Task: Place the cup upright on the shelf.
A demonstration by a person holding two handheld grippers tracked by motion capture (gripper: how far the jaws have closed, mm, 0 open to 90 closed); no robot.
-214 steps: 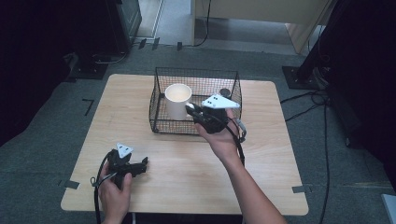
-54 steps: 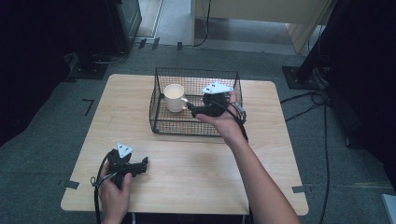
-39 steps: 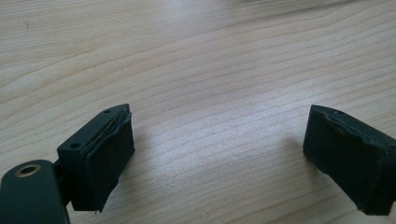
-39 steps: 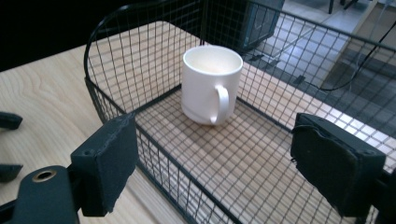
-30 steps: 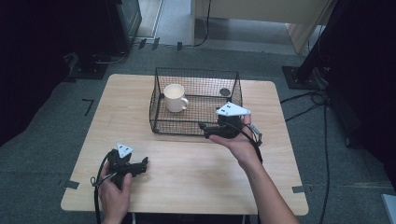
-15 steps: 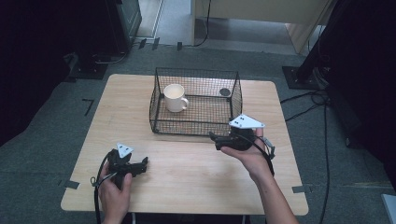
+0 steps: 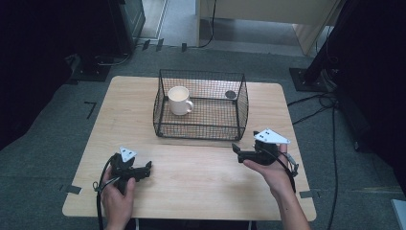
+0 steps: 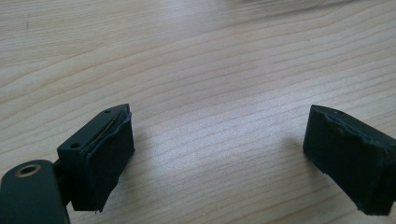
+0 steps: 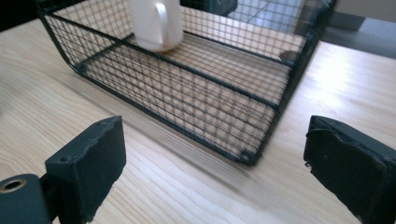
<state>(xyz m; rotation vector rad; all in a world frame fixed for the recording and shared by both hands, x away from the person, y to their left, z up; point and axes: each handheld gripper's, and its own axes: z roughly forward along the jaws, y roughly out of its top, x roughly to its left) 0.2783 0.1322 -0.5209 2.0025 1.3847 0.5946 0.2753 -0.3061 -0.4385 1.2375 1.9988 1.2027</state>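
**Right tongs out of the basket, mug left inside**

Our right tongs (image 7: 235,149) have pulled back out of the wire basket (image 7: 201,128) since the earlier frames, when they were reaching over its rim beside the white mug (image 7: 179,100). Now they sit just in front of the basket's near right corner, above the bare tabletop (image 7: 201,177), with nothing between the pads. In the right gripper view the jaws stand wide apart, and the basket's near wall (image 9: 187,100) lies ahead of them, with the mug (image 9: 156,23) upright on the basket floor at its far left end.

The mug stands alone in the left half of the basket, handle towards the right, untouched by either tool. A small dark round thing (image 7: 231,94) lies in the basket's far right corner; we cannot tell what it is.

Our left tongs (image 7: 148,166) have not shifted: they rest well in front of the basket's left corner, jaws spread wide over plain wood (image 8: 201,70) and gripping nothing.

We judge the placing of the mug to be done, and the right hand to be retreating to rest.
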